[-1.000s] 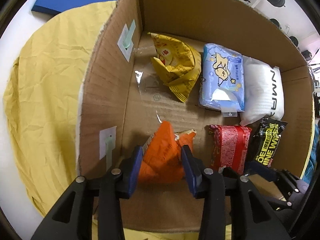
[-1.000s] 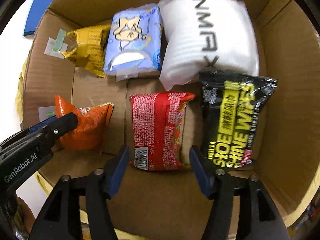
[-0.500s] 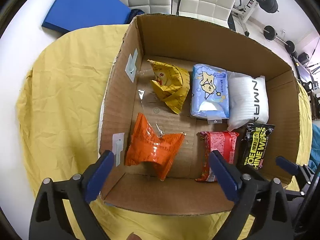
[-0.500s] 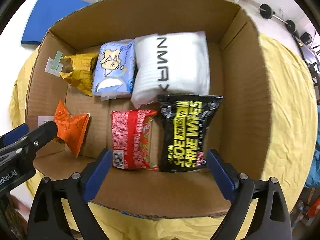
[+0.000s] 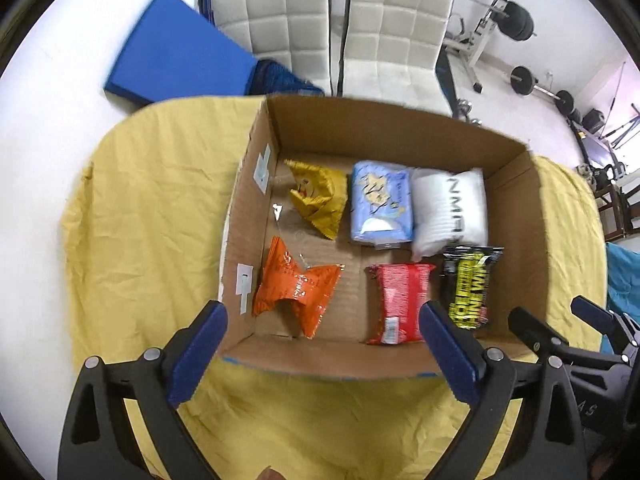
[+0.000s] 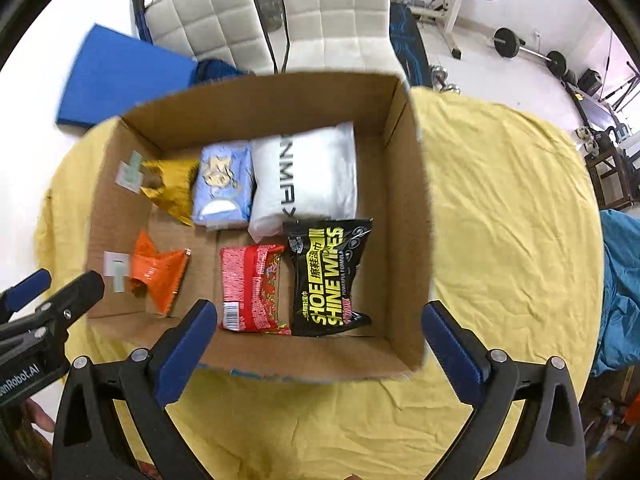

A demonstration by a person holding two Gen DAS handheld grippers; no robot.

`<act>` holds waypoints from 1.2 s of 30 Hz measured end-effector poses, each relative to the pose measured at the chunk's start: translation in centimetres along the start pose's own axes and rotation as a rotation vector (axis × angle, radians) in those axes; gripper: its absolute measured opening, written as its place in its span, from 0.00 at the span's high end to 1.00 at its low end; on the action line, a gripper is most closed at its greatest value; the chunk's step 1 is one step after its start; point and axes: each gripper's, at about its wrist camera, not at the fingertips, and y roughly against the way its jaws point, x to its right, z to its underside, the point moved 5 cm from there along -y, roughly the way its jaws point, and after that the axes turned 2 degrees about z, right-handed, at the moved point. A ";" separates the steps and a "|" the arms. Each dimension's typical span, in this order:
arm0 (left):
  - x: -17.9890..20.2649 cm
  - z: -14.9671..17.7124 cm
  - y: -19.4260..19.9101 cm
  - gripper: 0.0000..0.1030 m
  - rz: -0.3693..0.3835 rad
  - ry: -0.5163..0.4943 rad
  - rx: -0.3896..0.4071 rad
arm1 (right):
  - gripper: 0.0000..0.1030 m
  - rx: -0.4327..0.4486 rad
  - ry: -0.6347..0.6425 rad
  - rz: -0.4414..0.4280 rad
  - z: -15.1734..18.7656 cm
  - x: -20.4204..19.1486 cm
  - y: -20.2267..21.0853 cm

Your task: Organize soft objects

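An open cardboard box (image 5: 516, 208) (image 6: 404, 208) stands on a yellow cloth. Inside lie an orange snack bag (image 5: 296, 292) (image 6: 158, 272), a yellow bag (image 5: 318, 196) (image 6: 172, 188), a blue tissue pack (image 5: 380, 204) (image 6: 222, 188), a white pack (image 5: 450, 208) (image 6: 306, 176), a red packet (image 5: 400, 300) (image 6: 252, 288) and a black shoe-wipes pouch (image 5: 470, 284) (image 6: 328, 276). My left gripper (image 5: 324, 344) is open and empty, above the box's near wall. My right gripper (image 6: 316, 344) is open and empty, above the near wall too.
The yellow cloth (image 5: 144, 216) (image 6: 508, 208) covers a round table. Two white chairs (image 5: 332, 28) and a blue mat (image 5: 176, 56) stand behind it. Gym weights (image 5: 520, 24) lie at the far right. A blue cloth (image 6: 620, 280) hangs at the right edge.
My left gripper let go of the orange bag and opened wide. My right gripper opened wider. Both pulled up and back out of the box.
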 end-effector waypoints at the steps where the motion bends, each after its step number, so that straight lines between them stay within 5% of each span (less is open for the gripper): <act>1: 0.3 0.1 0.9 0.05 0.004 -0.003 0.011 | 0.00 0.019 -0.001 -0.003 0.2 0.3 1.2; 18: 3.0 5.0 16.9 0.00 0.027 -0.055 0.202 | 0.00 0.232 0.003 -0.022 6.7 2.6 20.2; 36: 3.2 6.7 22.1 0.00 0.035 -0.037 0.287 | 0.00 0.302 0.014 0.004 7.7 3.6 25.6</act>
